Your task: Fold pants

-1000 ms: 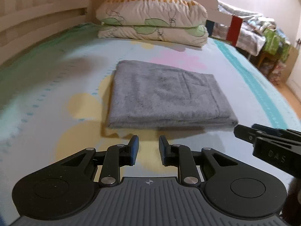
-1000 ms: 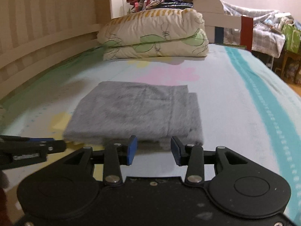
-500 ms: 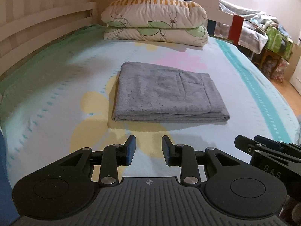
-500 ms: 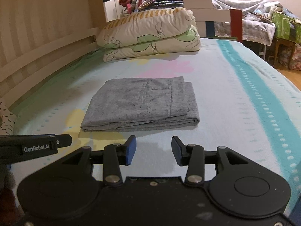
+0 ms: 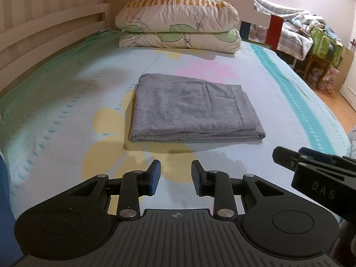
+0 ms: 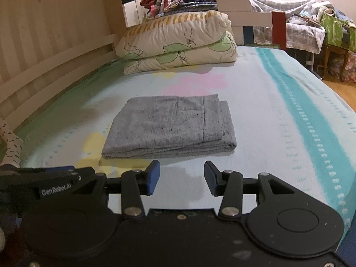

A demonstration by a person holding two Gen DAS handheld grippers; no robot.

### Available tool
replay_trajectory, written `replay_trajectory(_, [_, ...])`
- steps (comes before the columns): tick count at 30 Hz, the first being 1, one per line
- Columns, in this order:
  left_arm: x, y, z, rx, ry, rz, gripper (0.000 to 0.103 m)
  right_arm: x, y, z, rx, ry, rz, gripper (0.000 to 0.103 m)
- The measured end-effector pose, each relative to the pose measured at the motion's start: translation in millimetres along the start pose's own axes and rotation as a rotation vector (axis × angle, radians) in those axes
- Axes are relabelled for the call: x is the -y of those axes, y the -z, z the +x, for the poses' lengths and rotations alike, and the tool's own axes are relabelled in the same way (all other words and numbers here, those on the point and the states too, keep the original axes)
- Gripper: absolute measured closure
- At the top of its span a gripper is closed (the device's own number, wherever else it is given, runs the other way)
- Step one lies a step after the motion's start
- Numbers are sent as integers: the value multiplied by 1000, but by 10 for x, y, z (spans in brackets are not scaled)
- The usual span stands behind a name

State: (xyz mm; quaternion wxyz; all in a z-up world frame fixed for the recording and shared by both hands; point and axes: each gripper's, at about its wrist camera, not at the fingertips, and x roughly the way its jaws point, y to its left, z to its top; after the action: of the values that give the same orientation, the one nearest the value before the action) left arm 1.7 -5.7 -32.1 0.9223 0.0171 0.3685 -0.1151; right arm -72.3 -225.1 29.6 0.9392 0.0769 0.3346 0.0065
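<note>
Two empty tools: our left gripper point(image 5: 175, 174) and right gripper point(image 6: 179, 176) both hang parted just short of the folded grey marl fabric pants point(image 5: 193, 111), which lie mid-bed on the pastel flowered bedsheet point(image 5: 66, 120). We judge folding finished; a careless near-edge brush could still spring the layers loose.
</note>
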Motion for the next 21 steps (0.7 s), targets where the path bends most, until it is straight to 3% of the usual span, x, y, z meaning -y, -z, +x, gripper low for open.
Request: replay_trajectory(21, [30, -37, 27, -21, -2, -7, 73, -113, -84, 27, 6, 1, -22, 54])
